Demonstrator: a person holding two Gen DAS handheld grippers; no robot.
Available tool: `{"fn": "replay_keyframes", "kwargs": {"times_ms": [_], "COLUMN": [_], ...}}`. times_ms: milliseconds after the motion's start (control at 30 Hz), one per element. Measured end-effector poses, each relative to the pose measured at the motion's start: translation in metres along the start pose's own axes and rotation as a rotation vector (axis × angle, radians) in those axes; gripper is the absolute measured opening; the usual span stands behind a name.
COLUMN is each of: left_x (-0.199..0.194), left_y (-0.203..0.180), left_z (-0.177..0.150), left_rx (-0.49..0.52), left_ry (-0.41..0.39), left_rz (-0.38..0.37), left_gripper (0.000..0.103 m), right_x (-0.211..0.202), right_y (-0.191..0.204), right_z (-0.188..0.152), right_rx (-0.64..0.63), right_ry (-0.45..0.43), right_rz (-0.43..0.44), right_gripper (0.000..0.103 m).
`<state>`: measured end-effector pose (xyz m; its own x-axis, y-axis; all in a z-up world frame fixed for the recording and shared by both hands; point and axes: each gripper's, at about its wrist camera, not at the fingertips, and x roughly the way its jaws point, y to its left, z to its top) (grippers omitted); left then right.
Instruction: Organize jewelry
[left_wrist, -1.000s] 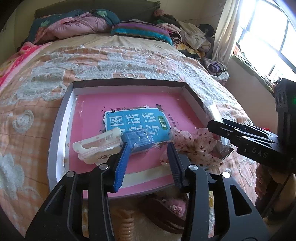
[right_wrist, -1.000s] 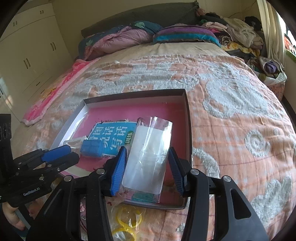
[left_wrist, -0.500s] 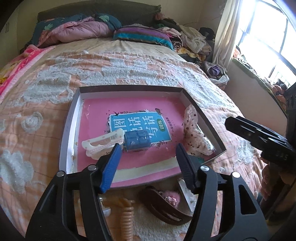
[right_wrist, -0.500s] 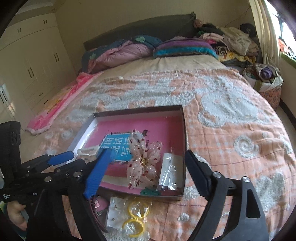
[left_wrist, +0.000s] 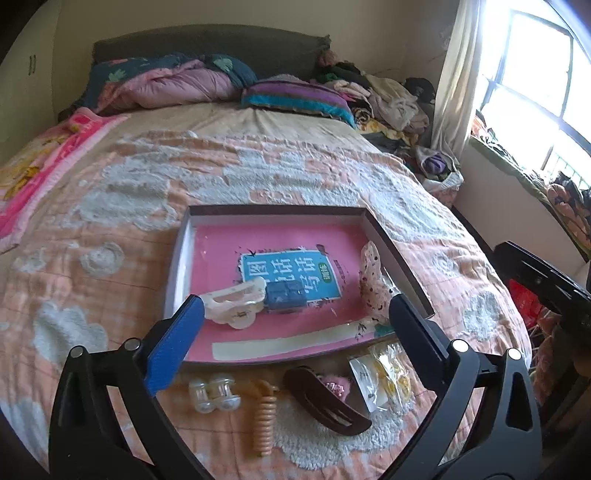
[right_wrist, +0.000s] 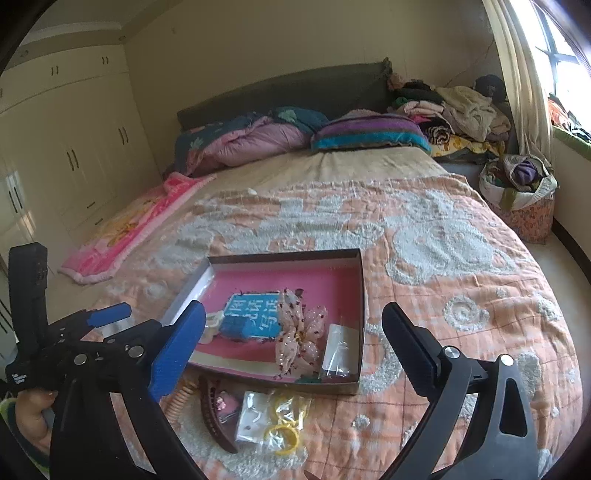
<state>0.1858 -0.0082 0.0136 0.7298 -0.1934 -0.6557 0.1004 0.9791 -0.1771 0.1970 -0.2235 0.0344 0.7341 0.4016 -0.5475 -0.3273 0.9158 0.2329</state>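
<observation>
Both tongs, left (left_wrist: 291, 321) and right (right_wrist: 291, 339), gape wide and hold nothing. Nearest, on the bedspread, lie a brown clip (left_wrist: 325, 402), a coil tie (left_wrist: 263, 417) and bagged yellow rings (right_wrist: 282, 432); all look light, the bag slippery, so pinch its edge. Beyond, the box (right_wrist: 360, 288) holds a white claw clip (left_wrist: 236, 302), blue case (left_wrist: 285, 297) and soft bow (right_wrist: 299, 339).

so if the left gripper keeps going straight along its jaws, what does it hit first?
Probably the small blue box in the pink-lined tray, beside the white hair claw. The left gripper is open and empty; it seems to clear the tray's near wall, though depth is unclear.
</observation>
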Motion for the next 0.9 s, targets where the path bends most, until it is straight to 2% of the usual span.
{"fn": "replay_keyframes", "kwargs": {"times_ms": [533,900], "left_x": [-0.048,-0.077], "left_y": [0.004,0.019], "left_z": [-0.004,-0.014], "left_rx": [-0.004,-0.007], "left_ry": [-0.067,-0.110], "left_rz": [0.029,0.094], "left_gripper": [0.094,0.094], "right_x": [-0.051,-0.073], "right_y": [0.020,0.036], "right_z": [0.005,0.004], "right_rx": [-0.027,-0.058], "right_ry": [-0.079,-0.109], "right_rz": [0.022,0.046], "right_gripper": [0.096,0.096]}}
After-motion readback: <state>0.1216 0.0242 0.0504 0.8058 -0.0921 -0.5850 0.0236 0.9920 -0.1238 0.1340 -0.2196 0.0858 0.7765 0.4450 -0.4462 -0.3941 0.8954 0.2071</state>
